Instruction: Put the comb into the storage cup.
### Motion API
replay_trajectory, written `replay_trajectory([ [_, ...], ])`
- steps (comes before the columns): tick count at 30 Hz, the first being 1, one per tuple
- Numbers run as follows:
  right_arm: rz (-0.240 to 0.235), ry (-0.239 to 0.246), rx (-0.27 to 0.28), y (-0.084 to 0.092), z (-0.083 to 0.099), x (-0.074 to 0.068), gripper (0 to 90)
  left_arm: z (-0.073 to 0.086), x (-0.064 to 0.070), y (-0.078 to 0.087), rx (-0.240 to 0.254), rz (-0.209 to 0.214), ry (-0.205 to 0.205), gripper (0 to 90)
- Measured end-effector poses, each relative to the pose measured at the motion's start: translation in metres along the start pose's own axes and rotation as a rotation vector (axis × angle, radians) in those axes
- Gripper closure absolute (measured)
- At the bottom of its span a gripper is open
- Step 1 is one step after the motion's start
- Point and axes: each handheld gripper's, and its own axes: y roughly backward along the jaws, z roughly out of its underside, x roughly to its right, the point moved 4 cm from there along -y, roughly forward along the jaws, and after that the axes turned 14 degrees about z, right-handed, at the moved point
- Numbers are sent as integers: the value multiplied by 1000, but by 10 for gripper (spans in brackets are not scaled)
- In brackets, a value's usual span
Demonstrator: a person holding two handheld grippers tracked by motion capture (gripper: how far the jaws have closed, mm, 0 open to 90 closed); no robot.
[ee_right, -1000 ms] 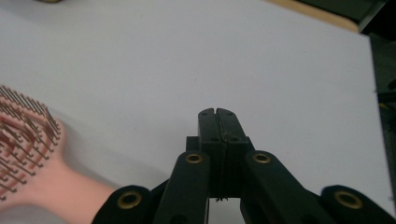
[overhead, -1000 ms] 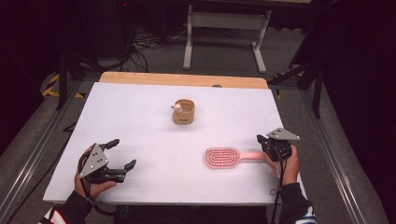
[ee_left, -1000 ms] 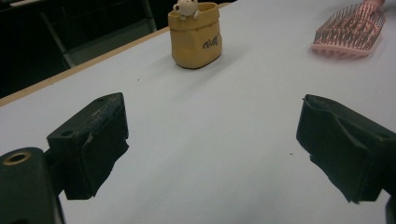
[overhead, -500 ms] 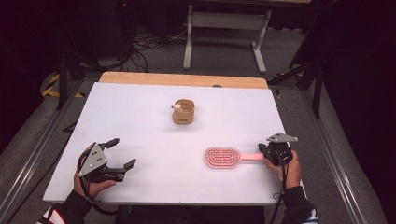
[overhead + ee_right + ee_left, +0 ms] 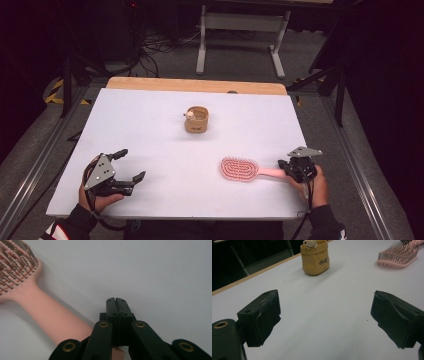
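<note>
We see the pink hairbrush lying flat near the white table's front right, long axis running left to right, bristles up, handle toward the right gripper. Its jaws are pressed together, empty, beside the handle's end.

The hairbrush looks like smooth pink plastic with thin bristles; the worktop is matt white, edged in wood.

hairbrush on table right-front, small pot behind it, centre
</note>
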Motion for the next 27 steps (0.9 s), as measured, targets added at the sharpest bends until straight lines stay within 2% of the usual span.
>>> replay_trajectory([
  [3, -10, 15, -5, 5, 3, -3, 900, 0, -1, 0, -9, -1, -9, 100],
  [9, -23, 30, -2, 14, 10, -9, 900, 0, 0, 0, -4, 0, -2, 98],
  [20, -47, 35, 8, 27, 20, -19, 900, -1, 0, 1, -6, -3, -7, 99],
  [27, -52, 77, 0, 33, 23, -25, 900, 1, -2, 2, -8, -2, 3, 99],
])
